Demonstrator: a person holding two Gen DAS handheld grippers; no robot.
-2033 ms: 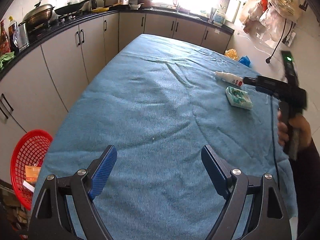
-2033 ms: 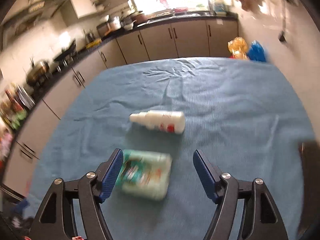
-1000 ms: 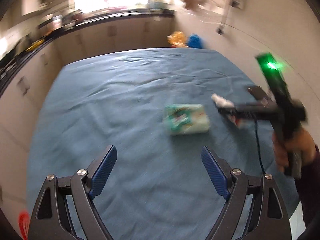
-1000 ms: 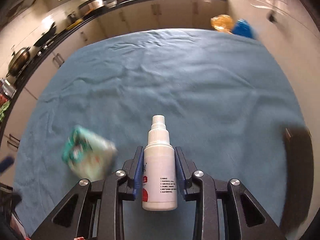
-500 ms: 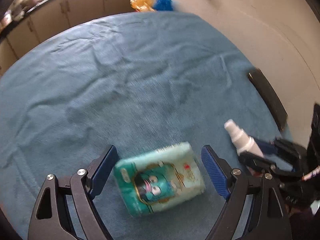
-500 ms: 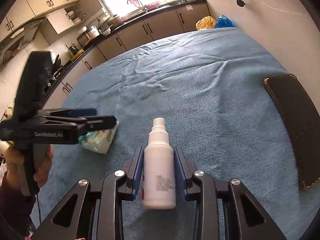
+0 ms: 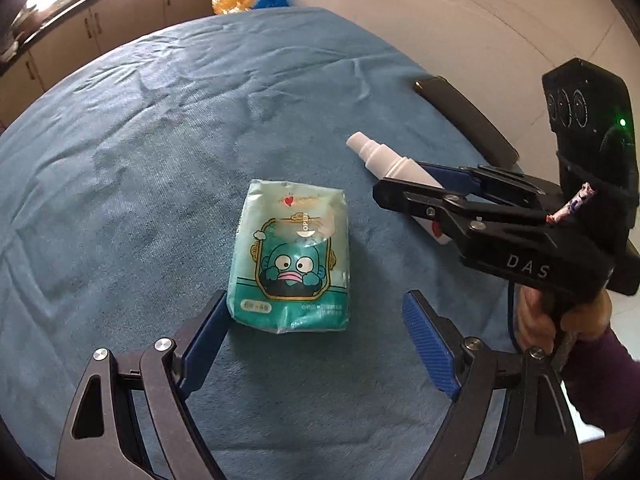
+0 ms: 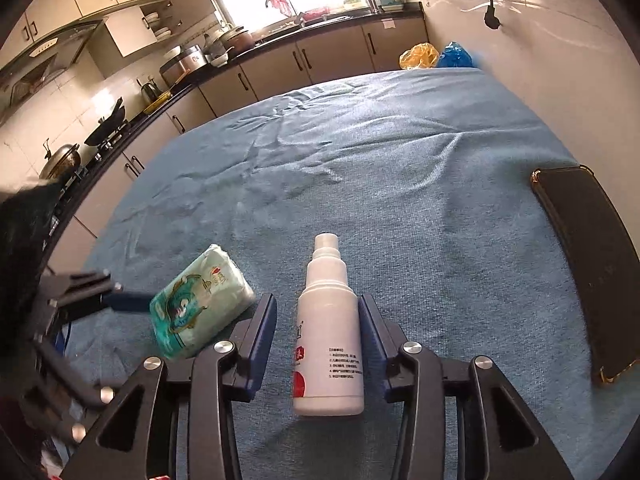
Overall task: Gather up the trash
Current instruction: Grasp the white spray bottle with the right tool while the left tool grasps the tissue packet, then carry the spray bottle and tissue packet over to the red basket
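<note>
A: Where was the trash?

B: A teal tissue pack (image 7: 290,258) lay flat on the blue-covered bench (image 7: 140,160). The left gripper (image 7: 316,334) had its fingers spread wide on either side of the pack's near end, apparently lined up to close on it.

A: And the other item?

B: A white spray bottle (image 8: 329,332) lay between the right gripper (image 8: 318,338) fingers; the left pad showed a gap, so whether it was pinched I cannot tell. A dark phone (image 8: 588,264) lay near the bench's edge.

One tissue pack (image 7: 290,258), one spray bottle (image 8: 329,330), one phone (image 8: 588,256), perhaps two bags (image 8: 420,55).
</note>
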